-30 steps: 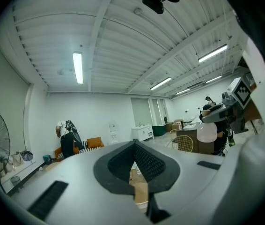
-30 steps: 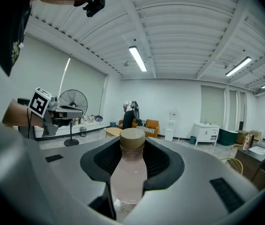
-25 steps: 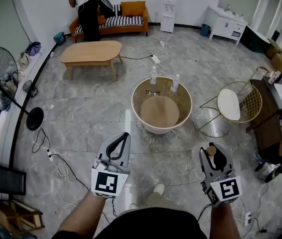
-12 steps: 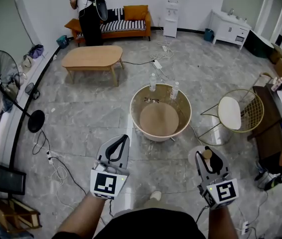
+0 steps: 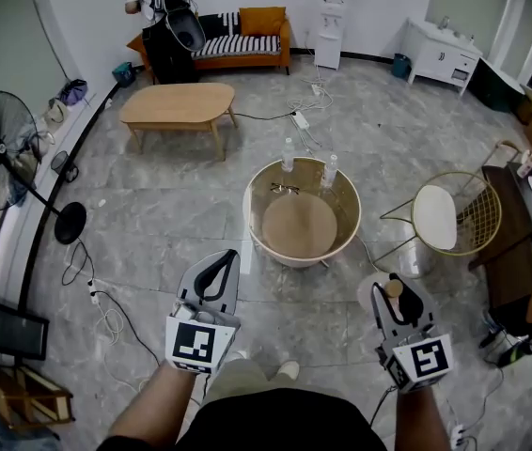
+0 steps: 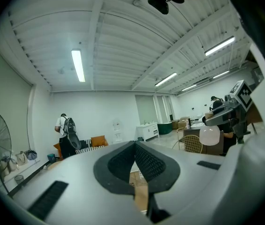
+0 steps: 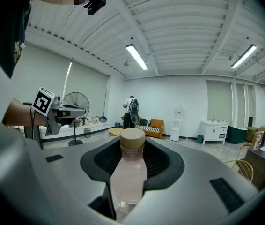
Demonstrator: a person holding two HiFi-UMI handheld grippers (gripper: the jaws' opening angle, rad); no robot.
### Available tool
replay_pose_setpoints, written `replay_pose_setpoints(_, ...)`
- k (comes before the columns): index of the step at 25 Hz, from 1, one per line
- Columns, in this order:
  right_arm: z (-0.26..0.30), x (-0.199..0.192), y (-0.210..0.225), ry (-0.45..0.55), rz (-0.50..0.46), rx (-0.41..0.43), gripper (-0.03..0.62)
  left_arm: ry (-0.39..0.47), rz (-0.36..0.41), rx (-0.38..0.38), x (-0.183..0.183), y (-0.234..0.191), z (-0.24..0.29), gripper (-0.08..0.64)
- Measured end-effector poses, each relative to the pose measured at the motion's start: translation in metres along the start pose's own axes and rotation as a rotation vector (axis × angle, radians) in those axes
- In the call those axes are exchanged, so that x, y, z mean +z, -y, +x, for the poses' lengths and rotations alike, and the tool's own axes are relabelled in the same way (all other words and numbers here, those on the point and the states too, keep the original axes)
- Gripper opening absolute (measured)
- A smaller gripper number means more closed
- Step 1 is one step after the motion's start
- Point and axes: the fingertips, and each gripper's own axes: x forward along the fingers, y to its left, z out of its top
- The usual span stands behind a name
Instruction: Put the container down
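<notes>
The container is a pale pink bottle with a tan wooden cap, held upright. My right gripper is shut on it just below the cap. In the head view the right gripper hangs at the lower right above the floor, with the bottle in it. My left gripper hangs at the lower left, shut on nothing; in the left gripper view its pads meet. A round tub-shaped table stands ahead of both grippers.
Two water bottles and a pair of glasses stand on the round table's far side. A yellow wire chair is to its right and a dark cabinet further right. Also there: floor fan, cables, wooden coffee table, a person by the sofa.
Both grippers stay in nearly the same place. The right one still holds the bottle, whose pale body now shows beside it. The head view has shifted slightly.
</notes>
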Motion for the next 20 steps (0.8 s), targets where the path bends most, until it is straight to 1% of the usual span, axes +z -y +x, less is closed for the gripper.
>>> replay_pose_setpoints(6,-0.004,0.000,0.011,0.000,0.013,-0.016,0.149,0.043,0.008,-0.021,0.012,0.009,0.005,0.015)
replay_pose_setpoints(10,-0.005,0.001,0.009,0.007,0.007,-0.024,0.149,0.024,0.005,-0.031,0.009,0.008,0.010,0.015)
replay_pose_setpoints(14,-0.003,0.001,0.010,0.004,0.008,-0.035,0.149,0.047,0.005,-0.063,0.012,0.013,0.020,0.015)
replay_pose_setpoints(17,0.002,0.002,0.014,0.003,0.011,-0.043,0.149,0.022,0.019,-0.075,0.009,0.009,0.030,0.015)
replay_pose_setpoints(20,0.008,0.003,0.018,0.003,0.016,-0.052,0.149,0.021,0.015,-0.090,0.009,0.007,0.040,0.015)
